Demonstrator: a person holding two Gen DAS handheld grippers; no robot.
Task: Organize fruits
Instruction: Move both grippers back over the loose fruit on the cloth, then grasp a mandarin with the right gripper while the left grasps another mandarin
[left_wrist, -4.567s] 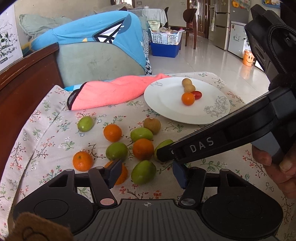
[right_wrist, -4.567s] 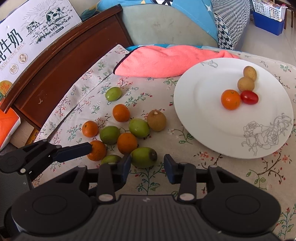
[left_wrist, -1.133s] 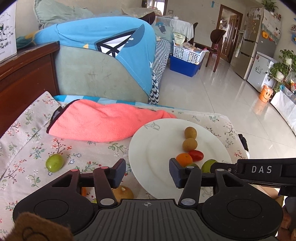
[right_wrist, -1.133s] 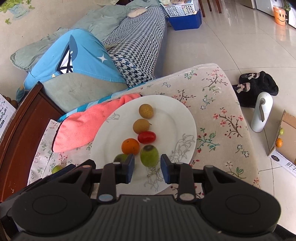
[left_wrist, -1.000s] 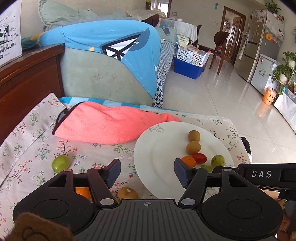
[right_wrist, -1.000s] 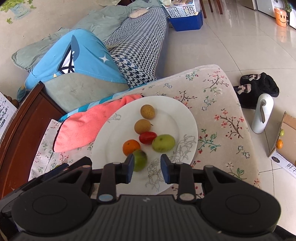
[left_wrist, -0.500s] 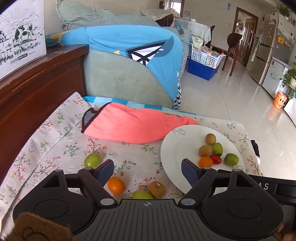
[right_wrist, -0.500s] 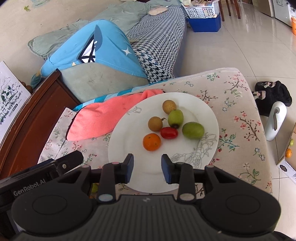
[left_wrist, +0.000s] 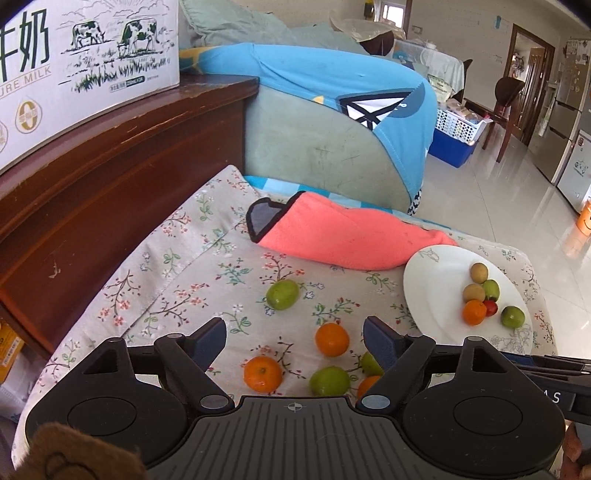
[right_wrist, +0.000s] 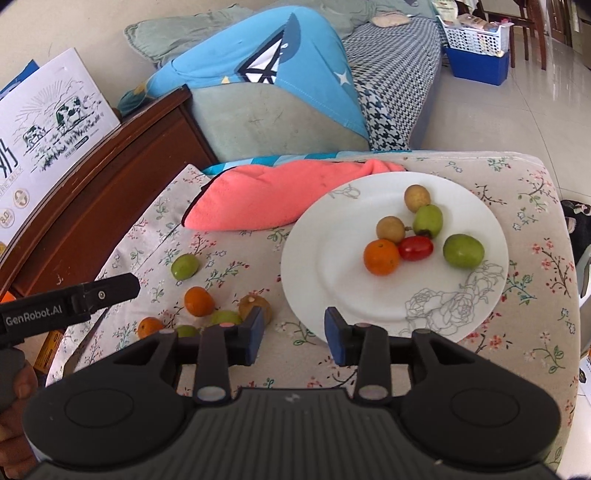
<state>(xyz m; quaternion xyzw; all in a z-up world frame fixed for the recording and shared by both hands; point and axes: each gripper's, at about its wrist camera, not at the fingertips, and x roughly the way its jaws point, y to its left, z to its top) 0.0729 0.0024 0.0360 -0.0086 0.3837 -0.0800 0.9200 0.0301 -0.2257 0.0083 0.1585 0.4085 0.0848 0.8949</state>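
Both tongs pulled back from plate (right_wrist: 476, 206) since earlier frames; 2 green fruits added there. Left tongs (left_wrist: 294, 334) and right tongs (right_wrist: 293, 330) both apart, empty. Loose fruits (left_wrist: 331, 339) at lower centre of left view, nearer left tongs. Plate: 6 fruits. Worktop (left_wrist: 177, 258): at least 6 visible.

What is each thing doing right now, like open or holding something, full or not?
Left gripper: open, holding nothing.
Right gripper: open, holding nothing.
Plate: six fruits on it, room left.
Pink cloth: bunched up beside the plate.
Tablecloth: loose fruits on it.
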